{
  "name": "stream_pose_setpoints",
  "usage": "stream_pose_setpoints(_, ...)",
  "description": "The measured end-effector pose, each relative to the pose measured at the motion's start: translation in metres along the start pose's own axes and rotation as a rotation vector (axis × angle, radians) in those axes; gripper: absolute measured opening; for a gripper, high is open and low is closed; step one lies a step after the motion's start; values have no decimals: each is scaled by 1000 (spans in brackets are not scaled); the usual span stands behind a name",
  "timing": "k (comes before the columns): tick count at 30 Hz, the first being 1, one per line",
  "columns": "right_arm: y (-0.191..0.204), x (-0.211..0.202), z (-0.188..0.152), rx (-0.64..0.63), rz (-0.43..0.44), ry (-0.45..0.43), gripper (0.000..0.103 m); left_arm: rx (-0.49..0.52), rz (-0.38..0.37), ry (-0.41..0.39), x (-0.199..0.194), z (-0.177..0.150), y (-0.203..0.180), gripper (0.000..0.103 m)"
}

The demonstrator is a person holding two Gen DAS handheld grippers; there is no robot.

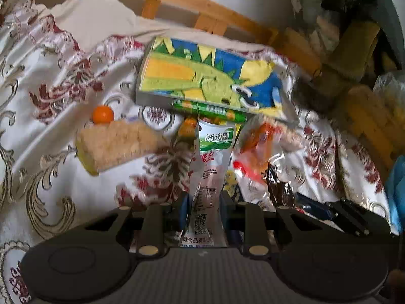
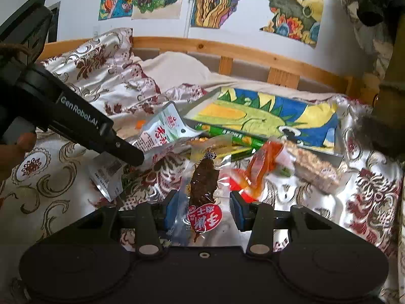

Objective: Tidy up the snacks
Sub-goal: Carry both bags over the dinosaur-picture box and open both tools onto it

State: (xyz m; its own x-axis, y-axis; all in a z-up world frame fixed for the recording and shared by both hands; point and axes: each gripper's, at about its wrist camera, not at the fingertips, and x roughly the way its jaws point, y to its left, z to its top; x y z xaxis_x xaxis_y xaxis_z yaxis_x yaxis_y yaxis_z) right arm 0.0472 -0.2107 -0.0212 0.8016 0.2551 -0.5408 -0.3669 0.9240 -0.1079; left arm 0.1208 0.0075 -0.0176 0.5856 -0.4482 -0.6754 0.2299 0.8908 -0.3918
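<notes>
Two grippers are engaged, each with a snack packet between its jaws. The left gripper [image 1: 202,202] is pinched down on a white-and-green snack pouch [image 1: 208,174], the blue pads pressing its lower half; the pouch stands up out of the jaws, lifted clear of the bedspread [image 1: 50,81]. In the right wrist view the same gripper [image 2: 134,158] enters from the left, gripping that pouch [image 2: 154,136] near its middle. The right gripper [image 2: 203,209] holds a clear packet of dark dried meat [image 2: 203,185] with a red label at its bottom — the packet runs upward between the blue pads, and the jaws stand part-way in. Whether both pads bear on the film cannot be told for certain, though the packet hangs in the jaws off the cloth.

Beyond the left gripper lie a puffed-rice bar [image 1: 119,144] and, touching its far edge, a small orange ball [image 1: 102,114]. To the right of the pouch sits an orange-filled packet [image 1: 263,141], blurred. Further out stands a shallow box with a cartoon dinosaur lid [image 1: 202,76], tilted, with a green packet [image 1: 210,110] tucked under its near edge. A second rice bar [image 2: 314,167] lies just right of the orange packet — both on the bedspread near the box. A wooden bed rail [image 2: 227,50] runs behind.
</notes>
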Motion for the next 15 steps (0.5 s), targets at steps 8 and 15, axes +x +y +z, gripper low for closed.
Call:
stream_pose_setpoints(8, -25, 9, 32, -14, -22, -77, 46, -14, -28, -76, 5, 41, -9, 28)
stream_pose_setpoints(15, -66, 50, 76, -49, -71, -136, 46, -46, -48, -149, 39, 99, -7, 29)
